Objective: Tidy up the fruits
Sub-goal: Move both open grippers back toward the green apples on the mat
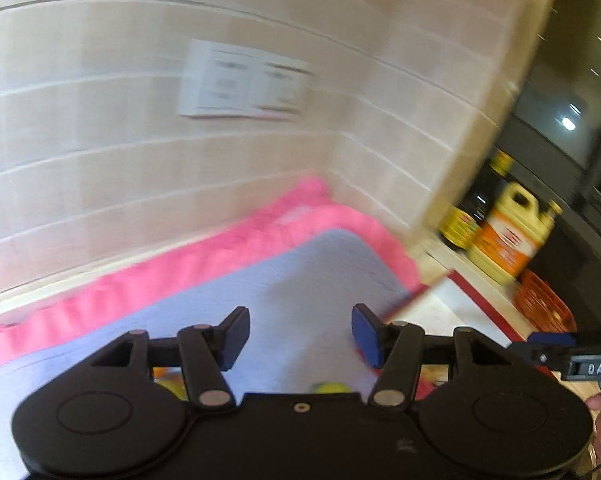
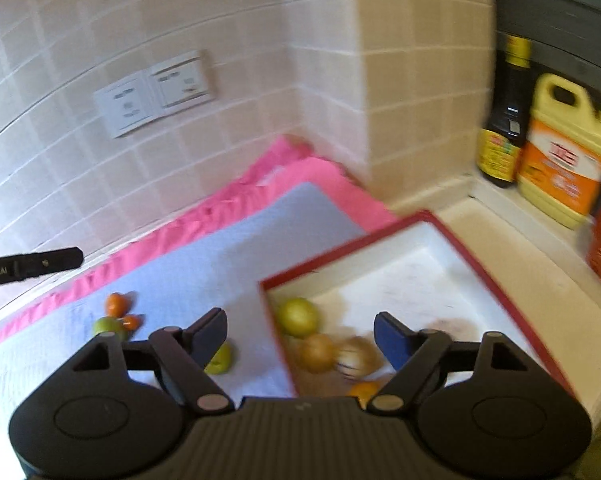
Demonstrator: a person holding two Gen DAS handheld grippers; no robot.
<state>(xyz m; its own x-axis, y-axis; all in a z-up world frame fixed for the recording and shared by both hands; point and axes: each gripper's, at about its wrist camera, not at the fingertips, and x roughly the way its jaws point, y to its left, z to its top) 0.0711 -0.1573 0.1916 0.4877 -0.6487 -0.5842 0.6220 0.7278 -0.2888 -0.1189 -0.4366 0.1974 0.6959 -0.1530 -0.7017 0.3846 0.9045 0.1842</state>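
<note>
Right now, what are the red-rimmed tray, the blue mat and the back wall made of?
Red-rimmed tray: looks like rigid white board or foam, matte with brown stains; red edging. Uncertain.
Blue mat: likely woven cloth, matte, lying flat over a pink cloth with rumpled edges.
Back wall: glazed ceramic tile, cream, with pale grout lines and a soft sheen.
</note>
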